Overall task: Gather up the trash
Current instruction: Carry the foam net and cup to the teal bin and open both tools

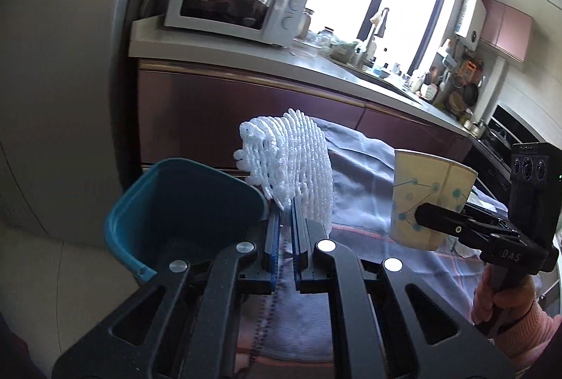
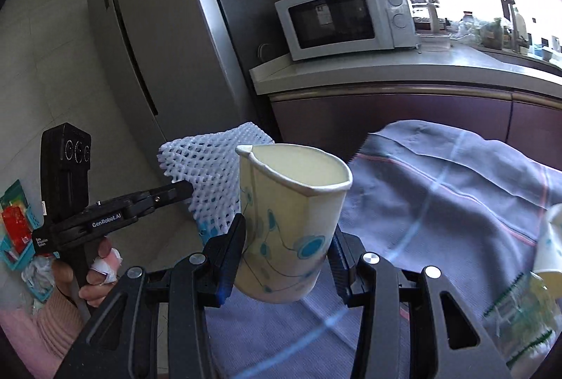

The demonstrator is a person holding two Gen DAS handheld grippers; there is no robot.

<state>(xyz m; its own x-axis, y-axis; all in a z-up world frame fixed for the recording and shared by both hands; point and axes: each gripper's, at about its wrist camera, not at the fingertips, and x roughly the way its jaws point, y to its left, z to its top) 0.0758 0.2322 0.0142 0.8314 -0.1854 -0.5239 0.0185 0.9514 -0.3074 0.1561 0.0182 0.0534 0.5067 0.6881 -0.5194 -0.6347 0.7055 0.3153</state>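
Note:
My left gripper (image 1: 288, 215) is shut on the lower edge of a white foam fruit net (image 1: 291, 164), which stands up above its fingers. A teal bin (image 1: 182, 203) sits open just left of it. My right gripper (image 2: 286, 252) is shut on a dented paper cup (image 2: 291, 221) with blue dots, squeezing its lower half and holding it upright in the air. In the left wrist view the same cup (image 1: 428, 200) hangs to the right in the right gripper (image 1: 433, 217). In the right wrist view the left gripper (image 2: 184, 188) and the net (image 2: 214, 175) are left of the cup.
A blue-grey checked cloth (image 2: 439, 203) covers the table below both grippers. Another paper cup (image 2: 551, 238) and a clear wrapper lie at its right edge. Behind are a counter with a white microwave (image 2: 344, 17), maroon cabinets and a grey fridge (image 2: 147, 38).

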